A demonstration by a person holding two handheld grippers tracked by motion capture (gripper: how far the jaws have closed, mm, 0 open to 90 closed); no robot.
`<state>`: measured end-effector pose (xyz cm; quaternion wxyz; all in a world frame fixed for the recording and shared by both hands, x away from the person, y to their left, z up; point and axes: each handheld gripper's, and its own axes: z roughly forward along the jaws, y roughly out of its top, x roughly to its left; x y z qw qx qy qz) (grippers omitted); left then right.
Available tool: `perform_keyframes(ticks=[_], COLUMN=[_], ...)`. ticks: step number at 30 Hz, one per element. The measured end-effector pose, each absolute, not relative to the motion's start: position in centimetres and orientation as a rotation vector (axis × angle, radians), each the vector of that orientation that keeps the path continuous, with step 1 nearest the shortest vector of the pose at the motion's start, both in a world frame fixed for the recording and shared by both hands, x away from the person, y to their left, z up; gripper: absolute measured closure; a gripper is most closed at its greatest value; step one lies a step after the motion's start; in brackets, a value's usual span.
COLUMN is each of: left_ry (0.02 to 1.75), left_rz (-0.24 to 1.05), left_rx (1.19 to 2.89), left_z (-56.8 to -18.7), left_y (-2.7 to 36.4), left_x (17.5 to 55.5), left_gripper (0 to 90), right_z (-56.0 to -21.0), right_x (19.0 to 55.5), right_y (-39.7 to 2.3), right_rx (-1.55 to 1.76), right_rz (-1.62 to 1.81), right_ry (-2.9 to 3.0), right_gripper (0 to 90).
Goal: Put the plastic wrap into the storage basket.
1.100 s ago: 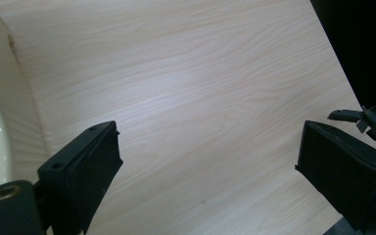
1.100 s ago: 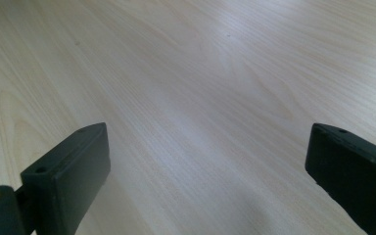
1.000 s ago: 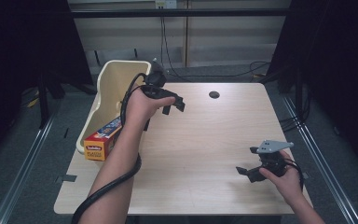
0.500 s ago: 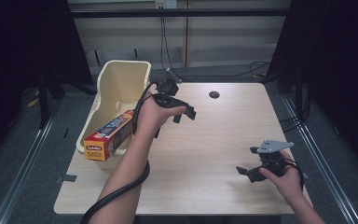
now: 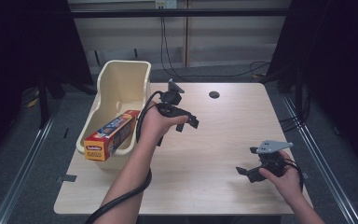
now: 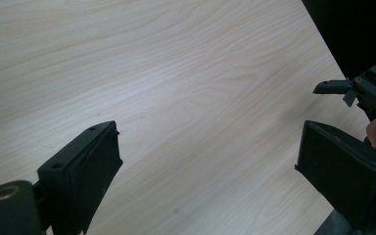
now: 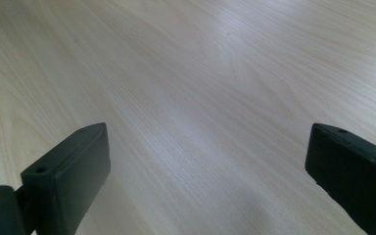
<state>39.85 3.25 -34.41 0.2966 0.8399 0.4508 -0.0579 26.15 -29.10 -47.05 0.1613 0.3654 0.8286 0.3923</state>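
1. Since a second ago your left gripper (image 5: 186,122) has swung away from the cream bin (image 5: 121,84) and out over the middle of the table (image 5: 214,186); your right gripper (image 5: 248,170) has stayed put near the table's right front corner.
2. The plastic-wrap box (image 5: 112,135) lies slanted in the near end of the bin, its yellow end sticking out over the bin's front rim. It looks deposited, so the step in hand reads as drawing back to rest.
3. Your left gripper's jaws stand wide apart with nothing between them, as the left gripper view shows over bare wood (image 6: 176,98). Keep them that way and settle the hand well right of the bin.
4. Your right gripper is also spread wide and empty, pointing across bare wood (image 7: 200,98) in the right gripper view. Leave it low and quiet.
5. If the box needs seating deeper, come back from the bin's right side and nudge the protruding end inward; it could tip over the rim.
6. A dark round hole (image 5: 214,94) sits in the tabletop, far right of the bin; nothing blocks you. Mind the cable (image 5: 142,121) looping off your left wrist beside the bin wall.
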Motion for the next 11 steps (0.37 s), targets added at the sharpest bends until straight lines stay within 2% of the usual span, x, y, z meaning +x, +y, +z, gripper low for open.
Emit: perform_keyframes(ticks=[11], left_ry=[1.162], left_rz=[-0.199], left_rx=[2.24], left_z=[-35.9], left_y=[2.7], left_x=[39.3], left_gripper=[9.1], right_z=[-47.1], right_x=[26.1], right_y=[-29.1], right_rx=[1.047], right_rz=[1.113], right_ry=[2.37], right_gripper=[2.5])
